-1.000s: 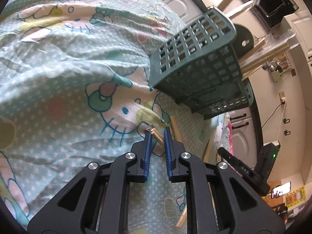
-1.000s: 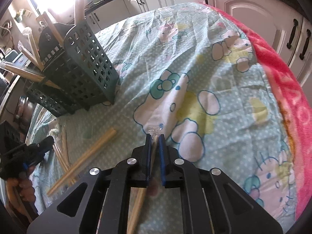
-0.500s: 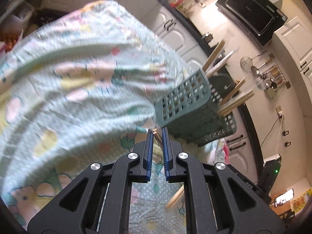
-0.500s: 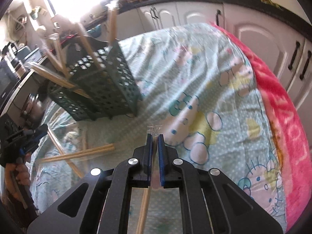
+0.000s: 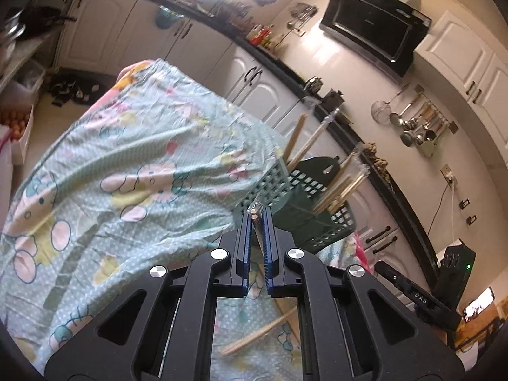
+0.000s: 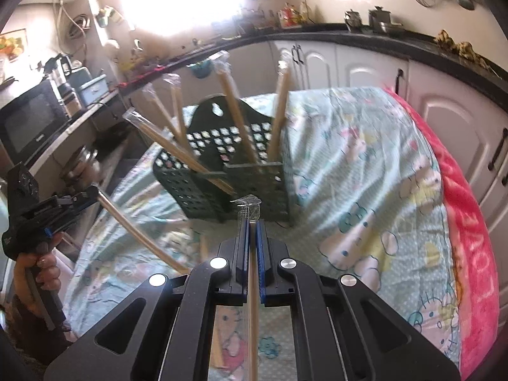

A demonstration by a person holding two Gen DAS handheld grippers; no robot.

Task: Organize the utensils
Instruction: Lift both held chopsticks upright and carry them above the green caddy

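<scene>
over the cartoon-print cloth (image 6: 365, 171) on the desk, both grippers hang in the air, each with its jaws clamped on a wrapped pair of chopsticks. left gripper (image 5: 256, 222) pinches one pair (image 5: 256, 222) by its end, pointing toward the green basket (image 5: 285, 190). right gripper (image 6: 250, 231) holds another pair (image 6: 252, 285), its plastic tip just before that basket, which stands on the cloth with several wrapped pairs (image 6: 235, 108) leaning out. loose chopsticks (image 5: 257, 333) lie on the cloth below.
</scene>
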